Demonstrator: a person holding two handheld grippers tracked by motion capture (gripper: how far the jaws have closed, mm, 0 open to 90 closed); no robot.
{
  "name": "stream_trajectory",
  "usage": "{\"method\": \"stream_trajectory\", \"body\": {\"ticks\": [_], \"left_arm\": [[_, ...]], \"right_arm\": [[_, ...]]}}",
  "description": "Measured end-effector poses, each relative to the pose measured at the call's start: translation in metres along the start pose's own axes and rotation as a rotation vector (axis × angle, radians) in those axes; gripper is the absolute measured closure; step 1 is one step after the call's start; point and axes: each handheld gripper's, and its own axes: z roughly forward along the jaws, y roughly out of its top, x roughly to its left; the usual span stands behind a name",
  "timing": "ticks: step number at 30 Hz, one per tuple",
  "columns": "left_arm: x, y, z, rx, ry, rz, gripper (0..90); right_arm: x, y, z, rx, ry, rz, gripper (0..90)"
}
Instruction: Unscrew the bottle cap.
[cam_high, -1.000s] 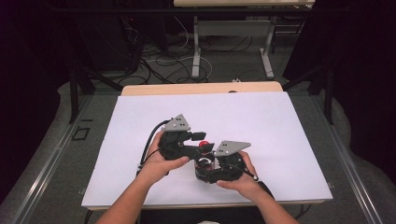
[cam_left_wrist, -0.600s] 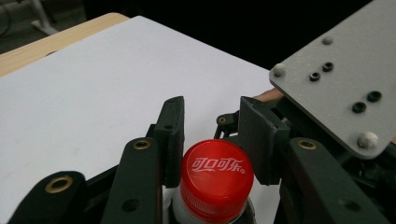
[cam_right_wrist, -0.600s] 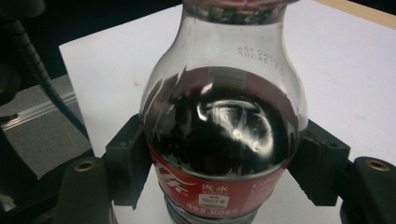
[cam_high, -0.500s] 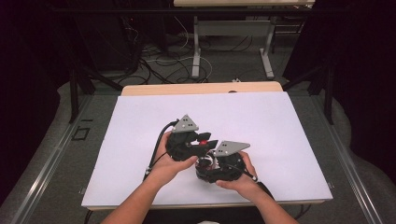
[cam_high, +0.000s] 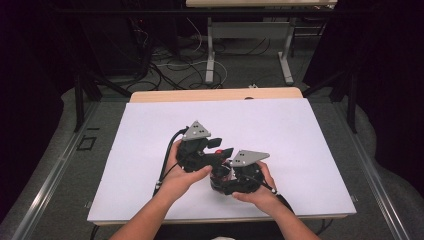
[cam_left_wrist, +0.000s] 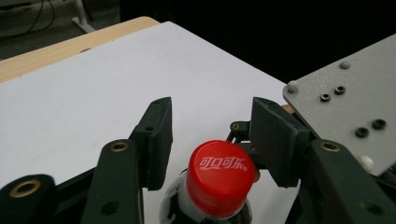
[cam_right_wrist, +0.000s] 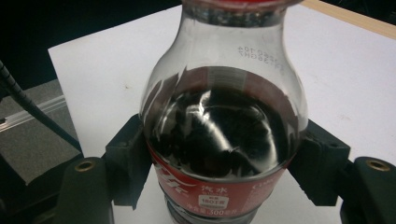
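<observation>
Small cola bottle (cam_right_wrist: 223, 140) sat near the front edge of the white-covered table (cam_high: 300, 130), roughly mid-width, between the person's two hands. Right hand-held gripper (cam_right_wrist: 224, 158) was clamped on the bottle's body at the red label, both pads pressed on the sides. Dark liquid filled it up to the shoulder. Left hand-held gripper (cam_left_wrist: 210, 140) had its jaws apart, one on each side of the red cap (cam_left_wrist: 220, 175), neither pad touching it. High view: left hand-held gripper just behind and left of the right one, grey plates on top.
</observation>
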Motion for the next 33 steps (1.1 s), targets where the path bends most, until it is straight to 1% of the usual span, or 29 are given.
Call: {"method": "stream_trajectory", "body": {"ticks": [1,2,3,4,5,6,8,9,10,11,12,14,15,17,19,20,22,23,24,25,26,29,30,31,32,33], "left_arm": [[0.002,0.000,-0.002,0.006,-0.019,0.011,48.9],[0.004,0.000,-0.004,0.011,-0.038,0.012,48.7],[0.006,0.000,-0.006,0.015,-0.056,0.022,48.6],[0.007,0.000,-0.008,0.028,-0.074,0.021,48.7],[0.008,-0.001,-0.009,0.042,-0.089,0.031,48.8],[0.008,-0.002,-0.008,0.029,-0.091,0.023,49.2],[0.010,-0.003,-0.007,0.050,-0.105,0.042,50.8],[0.011,-0.003,-0.006,0.053,-0.111,0.052,50.9],[0.012,-0.004,-0.005,0.046,-0.120,0.051,51.3],[0.013,-0.005,-0.004,0.045,-0.138,0.057,51.7],[0.014,-0.005,-0.003,0.060,-0.154,0.066,51.9],[0.014,-0.006,0.000,0.061,-0.153,0.068,52.7],[0.015,-0.006,0.000,0.065,-0.165,0.061,53.1],[0.016,-0.007,0.003,0.058,-0.168,0.065,54.7],[0.015,-0.007,0.004,0.065,-0.178,0.073,57.0],[0.015,-0.006,0.005,0.075,-0.186,0.081,57.8],[0.013,-0.006,0.007,0.072,-0.174,0.072,59.3],[0.012,-0.007,0.008,0.069,-0.160,0.069,59.6],[0.011,-0.006,0.009,0.076,-0.157,0.069,60.4],[0.010,-0.006,0.009,0.080,-0.143,0.068,60.7],[0.009,-0.006,0.011,0.061,-0.127,0.064,60.8],[0.005,-0.006,0.012,0.052,-0.096,0.058,61.2],[0.004,-0.005,0.012,0.062,-0.087,0.055,61.2],[0.002,-0.006,0.013,0.048,-0.067,0.052,61.3],[0.001,-0.005,0.013,0.046,-0.048,0.041,61.3],[-0.001,-0.005,0.013,0.046,-0.023,0.039,61.4]], "right_arm": [[0.000,0.000,0.000,-0.015,-0.003,0.001,29.7],[-0.001,0.000,0.000,-0.016,0.003,-0.012,29.7],[-0.001,0.000,-0.001,-0.010,0.010,0.007,29.7],[-0.001,0.000,-0.001,-0.015,0.010,0.002,29.7],[-0.001,0.000,0.000,-0.020,0.014,-0.001,29.7],[-0.001,0.000,-0.001,-0.015,0.018,0.008,29.7],[0.000,0.000,0.000,-0.014,0.026,0.002,29.7],[0.000,0.001,0.000,-0.006,0.025,-0.008,29.7],[0.000,0.000,0.001,-0.020,0.026,-0.013,29.7],[0.001,0.000,0.001,-0.014,0.029,-0.006,29.7],[0.001,0.000,0.001,-0.015,0.032,-0.007,29.7],[0.001,0.000,0.000,-0.015,0.039,-0.006,29.7],[0.001,0.000,0.000,-0.014,0.041,-0.004,29.7],[0.001,0.000,0.001,-0.011,0.038,-0.007,29.7],[0.001,0.000,0.001,-0.009,0.042,-0.012,29.7],[0.002,0.000,0.001,-0.010,0.039,-0.007,29.7],[0.003,0.000,0.002,-0.004,0.045,-0.011,29.7],[0.003,0.000,0.002,-0.005,0.042,-0.016,29.7],[0.004,0.000,0.003,-0.005,0.037,-0.014,29.7],[0.004,-0.001,0.003,-0.006,0.036,-0.013,29.7],[0.003,-0.001,0.003,-0.007,0.035,-0.008,29.8],[0.002,-0.001,0.003,-0.008,0.023,0.002,29.8],[0.002,-0.001,0.002,-0.011,0.020,0.002,29.8],[0.001,-0.001,0.002,-0.001,0.020,0.000,29.8],[0.001,-0.001,0.002,-0.003,0.014,-0.001,29.8],[0.001,-0.001,0.002,-0.010,0.005,-0.002,29.8]]}}
